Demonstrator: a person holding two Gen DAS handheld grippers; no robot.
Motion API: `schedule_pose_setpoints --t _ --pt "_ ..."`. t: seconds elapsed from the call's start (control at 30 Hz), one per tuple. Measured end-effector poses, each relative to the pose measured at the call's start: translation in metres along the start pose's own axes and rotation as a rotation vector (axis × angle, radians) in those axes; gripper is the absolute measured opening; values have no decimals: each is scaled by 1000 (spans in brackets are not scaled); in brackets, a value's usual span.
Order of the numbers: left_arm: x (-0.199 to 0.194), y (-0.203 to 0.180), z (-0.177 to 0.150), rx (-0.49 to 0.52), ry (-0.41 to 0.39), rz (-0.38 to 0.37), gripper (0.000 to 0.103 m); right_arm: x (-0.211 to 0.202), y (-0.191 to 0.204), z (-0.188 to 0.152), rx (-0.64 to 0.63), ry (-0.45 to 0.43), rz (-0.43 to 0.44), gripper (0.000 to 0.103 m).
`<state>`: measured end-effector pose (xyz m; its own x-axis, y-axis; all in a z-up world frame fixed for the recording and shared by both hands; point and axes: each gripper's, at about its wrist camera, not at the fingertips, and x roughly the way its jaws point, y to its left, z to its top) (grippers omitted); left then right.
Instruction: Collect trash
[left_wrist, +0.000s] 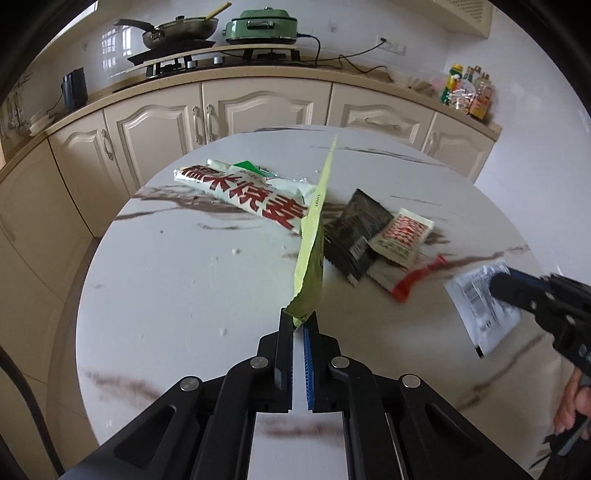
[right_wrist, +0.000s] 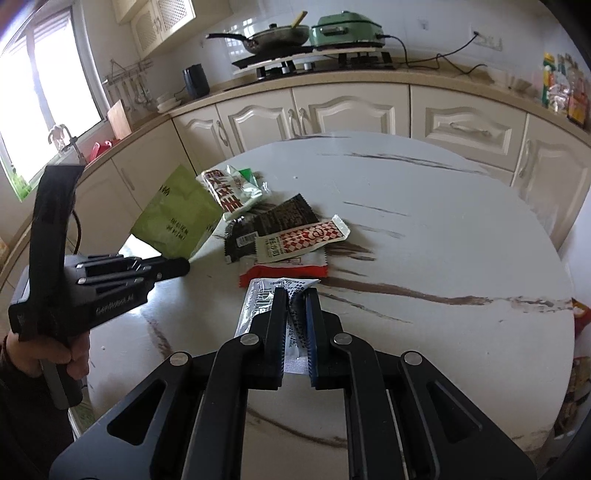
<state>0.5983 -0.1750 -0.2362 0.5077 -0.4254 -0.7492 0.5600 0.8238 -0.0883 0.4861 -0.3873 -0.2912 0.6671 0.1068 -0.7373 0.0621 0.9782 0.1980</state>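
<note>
A green packet (left_wrist: 312, 236) is pinched by its lower corner between the fingers of the left gripper (left_wrist: 298, 320), which are clamped together on it; the packet is held edge-on, raised above the round marble bench (left_wrist: 166, 280). A silver wrapper (right_wrist: 264, 299) is gripped between the closed fingers of the right gripper (right_wrist: 295, 295), just above the bench surface. Left on the bench, near its middle, a loose pile is seen: a white bag with red characters (left_wrist: 243, 190), a black sachet (left_wrist: 354, 232), a red-and-white checked sachet (left_wrist: 400, 236) overlapping it, and a red wrapper (left_wrist: 413, 280) beneath.
</note>
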Motion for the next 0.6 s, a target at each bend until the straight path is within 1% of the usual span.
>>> schedule_pose_setpoints --t 0.03,0.07,0.2,0.27,0.43,0.5,0.53,0.57,0.6 --pt "-5 -3 -7 -1 -7 -1 1 -3 2 -1 3 -6 6 9" --pt "-16 8 -3 -6 -12 0 1 -4 3 -1 5 -8 13 9" --pt "-55 10 -18 -15 -54 -11 1 -13 16 -1 -1 -27 28 9" --pt "-76 11 -26 -11 -78 -14 1 -18 27 1 -14 -42 40 9" --pt "-121 18 -51 -17 -122 -34 1 -27 71 9 -71 -76 78 9" --pt "-126 23 -59 -22 -112 -46 1 -27 90 10 -99 -78 76 9" --pt "-127 30 -65 -39 -101 -41 1 -26 100 11 -113 -79 57 9" --pt "-126 33 -69 -54 -91 -34 2 -25 104 10 -117 -78 50 9" --pt "-129 40 -71 -56 -87 -46 2 -23 108 9 -116 -76 48 9"
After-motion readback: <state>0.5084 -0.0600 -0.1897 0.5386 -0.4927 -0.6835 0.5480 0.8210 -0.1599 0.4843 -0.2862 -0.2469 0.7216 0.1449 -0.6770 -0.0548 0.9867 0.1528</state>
